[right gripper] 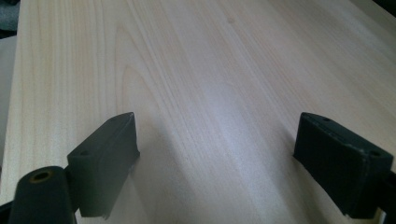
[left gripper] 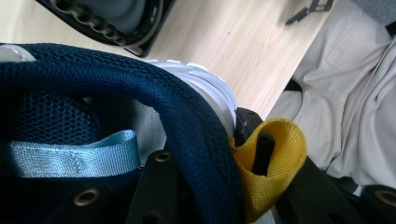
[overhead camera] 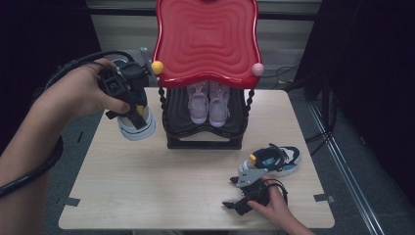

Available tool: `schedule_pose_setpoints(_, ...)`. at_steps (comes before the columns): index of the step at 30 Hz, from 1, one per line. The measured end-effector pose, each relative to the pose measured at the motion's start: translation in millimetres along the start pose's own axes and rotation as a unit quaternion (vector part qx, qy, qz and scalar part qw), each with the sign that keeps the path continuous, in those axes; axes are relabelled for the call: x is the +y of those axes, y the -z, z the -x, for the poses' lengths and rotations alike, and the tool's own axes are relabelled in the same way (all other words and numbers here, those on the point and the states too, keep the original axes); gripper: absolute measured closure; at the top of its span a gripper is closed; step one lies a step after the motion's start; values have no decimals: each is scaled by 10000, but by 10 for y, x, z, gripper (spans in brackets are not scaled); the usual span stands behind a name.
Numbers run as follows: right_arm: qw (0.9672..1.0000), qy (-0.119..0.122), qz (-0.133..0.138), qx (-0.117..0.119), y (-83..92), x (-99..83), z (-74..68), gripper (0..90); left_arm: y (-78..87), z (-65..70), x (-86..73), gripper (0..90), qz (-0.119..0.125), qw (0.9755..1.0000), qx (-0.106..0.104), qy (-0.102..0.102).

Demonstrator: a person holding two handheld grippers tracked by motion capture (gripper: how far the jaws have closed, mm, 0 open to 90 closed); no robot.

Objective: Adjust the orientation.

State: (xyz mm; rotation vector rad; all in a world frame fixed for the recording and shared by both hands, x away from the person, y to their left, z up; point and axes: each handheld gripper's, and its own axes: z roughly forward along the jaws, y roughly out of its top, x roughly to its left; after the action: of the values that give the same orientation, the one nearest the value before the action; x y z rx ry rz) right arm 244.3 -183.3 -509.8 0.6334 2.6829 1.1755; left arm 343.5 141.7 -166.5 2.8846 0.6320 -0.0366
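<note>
Shoe racking, partly complete. One pale pink pair [overhead camera: 209, 100] already seated on the lower shelf of the red-topped rack [overhead camera: 205, 39] at the far middle of the table [overhead camera: 147, 181].

Left hand-held gripper [overhead camera: 128, 95]: clamped on the heel collar of the navy-and-white sneaker [overhead camera: 137, 122], beside its yellow pull loop [left gripper: 273, 168]; sneaker held clear of the table, heel up, just left of the rack.

Right hand-held gripper [overhead camera: 241, 193]: jaws spread wide, nothing between them, resting at the near right edge of the table.

Second matching sneaker [overhead camera: 271, 160]: lying on the table just beyond the right hand-held gripper, not yet picked up.

Remaining, by judgement: place the held sneaker on the rack, then grasp and place its mate.
</note>
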Motion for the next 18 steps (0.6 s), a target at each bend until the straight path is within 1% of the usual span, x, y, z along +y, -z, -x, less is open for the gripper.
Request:
schedule_pose_setpoints(1,10000,5,0,-1,0,0,1,130,23,-8,9,713,53,10000,27,37)
schedule_pose_setpoints(2,10000,2,0,0,0,0,0,129,56,-27,19,713,31,10000,52,-3)
schedule_pose_setpoints(3,10000,6,1,-1,0,0,1,129,71,-22,28,713,85,9999,79,59)
schedule_pose_setpoints(4,10000,10,-2,-8,-1,0,1,130,98,-31,39,713,75,9999,87,55)
schedule_pose_setpoints(7,10000,5,8,-3,-1,0,0,130,181,-51,66,712,157,9998,132,65)
schedule_pose_setpoints(8,10000,4,7,-1,-1,0,0,130,213,-67,75,712,149,9998,163,21)
schedule_pose_setpoints(9,10000,4,7,-1,-1,0,1,129,240,-68,82,712,136,9997,176,21)
schedule_pose_setpoints(10,10000,5,8,-1,-1,0,1,130,269,-68,90,712,163,9996,210,62)
schedule_pose_setpoints(11,10000,10,5,-9,-2,-1,1,130,293,-77,97,711,152,9996,237,31)
schedule_pose_setpoints(13,10000,14,4,-6,-2,-1,2,130,338,-80,112,712,148,9995,261,67)
schedule_pose_setpoints(14,10000,14,3,-11,-2,-1,2,129,361,-92,122,711,163,9994,304,30)
schedule_pose_setpoints(18,10000,16,5,-11,-2,-1,3,129,412,-95,162,711,208,9992,337,70)
